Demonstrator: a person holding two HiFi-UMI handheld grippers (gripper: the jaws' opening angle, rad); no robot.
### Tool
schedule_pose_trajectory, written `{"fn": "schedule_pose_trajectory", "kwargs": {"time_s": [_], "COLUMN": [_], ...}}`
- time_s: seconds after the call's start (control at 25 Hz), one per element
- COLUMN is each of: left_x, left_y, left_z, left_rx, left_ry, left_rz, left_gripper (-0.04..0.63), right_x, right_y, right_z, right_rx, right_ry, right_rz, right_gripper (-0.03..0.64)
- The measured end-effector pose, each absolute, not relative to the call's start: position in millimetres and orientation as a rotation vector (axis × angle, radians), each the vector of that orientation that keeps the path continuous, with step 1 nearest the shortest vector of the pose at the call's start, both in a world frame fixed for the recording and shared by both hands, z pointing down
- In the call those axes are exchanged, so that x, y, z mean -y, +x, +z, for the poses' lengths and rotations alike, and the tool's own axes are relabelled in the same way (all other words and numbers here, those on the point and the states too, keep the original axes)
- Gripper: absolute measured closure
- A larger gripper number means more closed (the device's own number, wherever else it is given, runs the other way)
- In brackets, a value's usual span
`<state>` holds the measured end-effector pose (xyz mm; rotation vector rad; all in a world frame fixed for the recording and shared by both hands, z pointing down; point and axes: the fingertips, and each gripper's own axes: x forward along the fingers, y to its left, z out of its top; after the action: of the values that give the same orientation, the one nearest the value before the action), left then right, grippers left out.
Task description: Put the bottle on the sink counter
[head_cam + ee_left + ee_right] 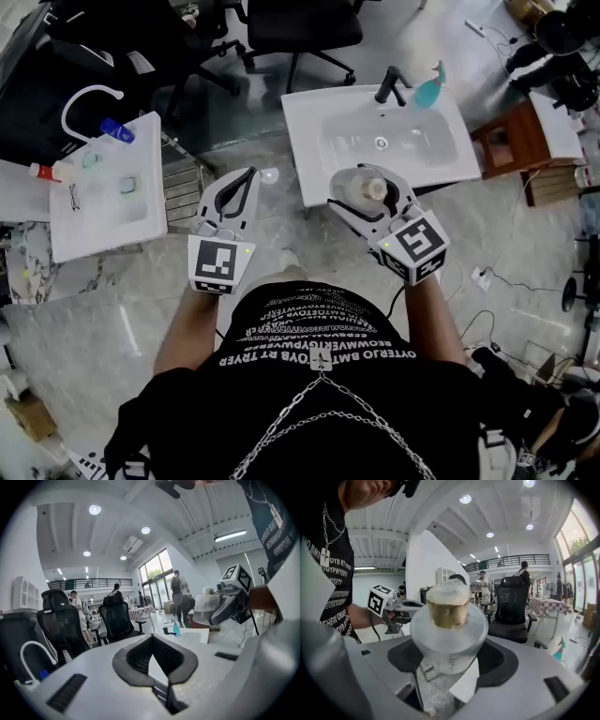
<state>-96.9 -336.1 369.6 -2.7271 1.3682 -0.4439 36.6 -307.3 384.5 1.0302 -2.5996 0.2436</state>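
Note:
A clear bottle point(362, 188) with a pale cap stands upright between the jaws of my right gripper point(367, 184), which is shut on it. In the right gripper view the bottle point(448, 626) fills the centre, its sides against the dark pads. I hold it in the air just in front of the near edge of the white sink counter point(307, 127). My left gripper point(248, 176) hangs beside it to the left, shut with nothing in it. In the left gripper view its jaw tips point(151, 638) meet, and the bottle point(206, 607) shows at the right.
On the sink counter stand a black faucet point(391, 84) and a teal spray bottle point(429, 90). A second white sink point(98, 220) at the left carries small bottles. Black office chairs point(300, 23) stand behind. A wooden stand point(511, 141) is at the right.

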Motion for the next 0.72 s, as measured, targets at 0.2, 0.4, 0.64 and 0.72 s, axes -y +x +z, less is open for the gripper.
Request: {"fn": "schedule_pose_trajectory", "kwargs": {"time_s": [0.2,0.4,0.64,0.72], "left_x": [359.5,371.4,374.1,375.8], "left_y": [-112.0,-115.2,-118.5,-120.1], "left_z": [370.8,372.3,389.7,398.0], "left_rx": [-1.351,-1.276,-1.25,-1.255], "left_ry": [-2.748,-2.776,-2.823,-2.834], "left_rz": [-0.413,-0.405,-0.416,-0.428], "left_gripper": [0.59,0.589,0.589,0.59], "right_x": [330.9,346.4,362.1,367.3], "right_y": [21.6,8.2,9.7,15.2], "right_z": [381.4,381.1,423.6,447.5], "right_rx": [2.572,2.552,2.489,2.454], "right_ry": [1.056,1.087,1.133,1.145], "right_rz": [0.231,0.22,0.295,0.323], "right_gripper": [0.288,0.288,0.288,0.288]}}
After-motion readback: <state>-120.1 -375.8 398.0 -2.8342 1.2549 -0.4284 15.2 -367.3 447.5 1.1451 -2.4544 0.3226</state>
